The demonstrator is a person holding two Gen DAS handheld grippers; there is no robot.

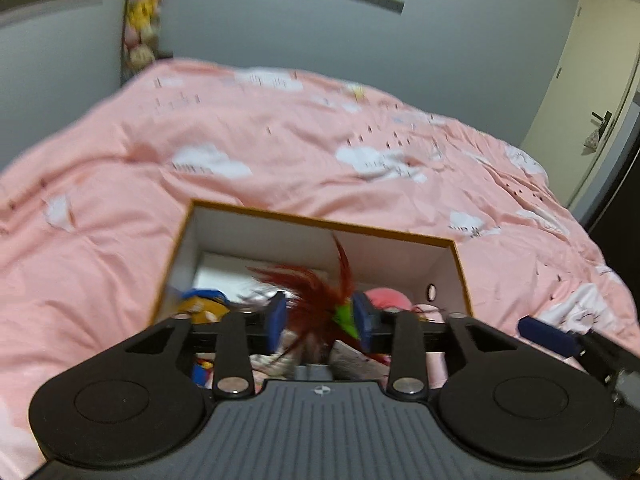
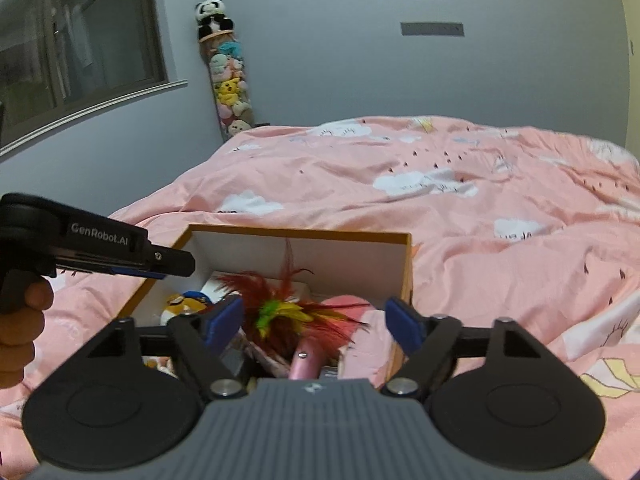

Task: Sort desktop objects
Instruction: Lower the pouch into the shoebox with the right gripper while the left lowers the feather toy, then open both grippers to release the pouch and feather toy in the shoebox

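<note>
blue fingers [image 1: 278, 316] of the left gripper [image 1: 320, 316] pinch a feather toy [image 1: 320, 300] of red plumes with a green and yellow tuft, above the open cardboard box [image 1: 320, 222] on the pink bed [image 1: 280, 132]. this view is blurred, so the toy's handle is hard to make out. right gripper [image 2: 320, 320] has its fingers spread and holds nothing; it hangs over the same box. inside lie a yellow plush with a blue cap [image 2: 184, 304] and a pink plush [image 2: 348, 304], both half hidden behind feathers and fingers. a pink handle [image 2: 306, 360] is cut off below.
</note>
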